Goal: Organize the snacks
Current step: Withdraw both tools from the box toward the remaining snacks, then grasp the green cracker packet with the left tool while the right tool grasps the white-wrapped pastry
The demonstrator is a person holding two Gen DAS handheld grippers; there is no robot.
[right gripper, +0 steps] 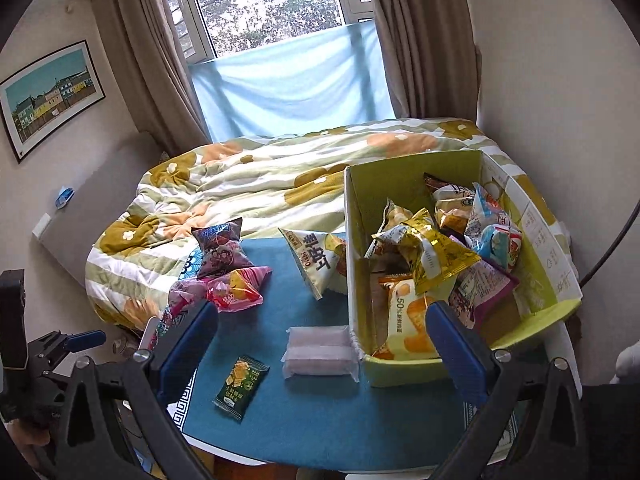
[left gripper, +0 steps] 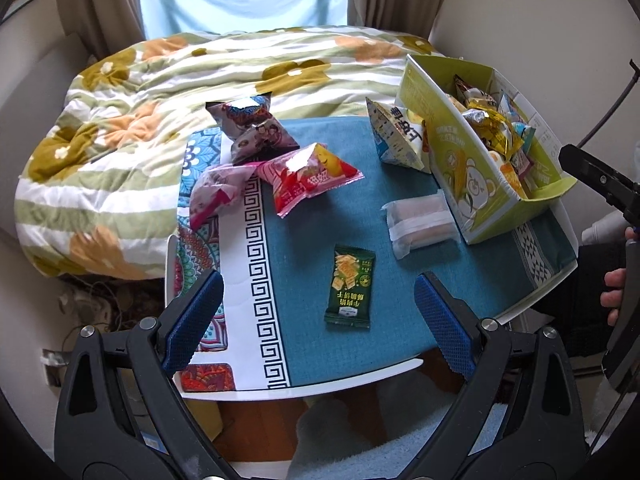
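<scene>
Both grippers — left gripper [left gripper: 316, 320], right gripper [right gripper: 324, 340] — gape empty over crinkly foil packets [left gripper: 350, 282] beside the cardboard box [left gripper: 472, 184].

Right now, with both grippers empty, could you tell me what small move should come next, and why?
Probably lower the left gripper onto the green cracker packet. Its jaws stand open with the packet lying flat between them on the blue mat, apart from the other snacks, while the green box already holds many packets.

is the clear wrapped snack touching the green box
Touching. In the right wrist view the clear wrapped snack has its right edge pressed against the green box wall, with no blue cloth visible between them.
</scene>
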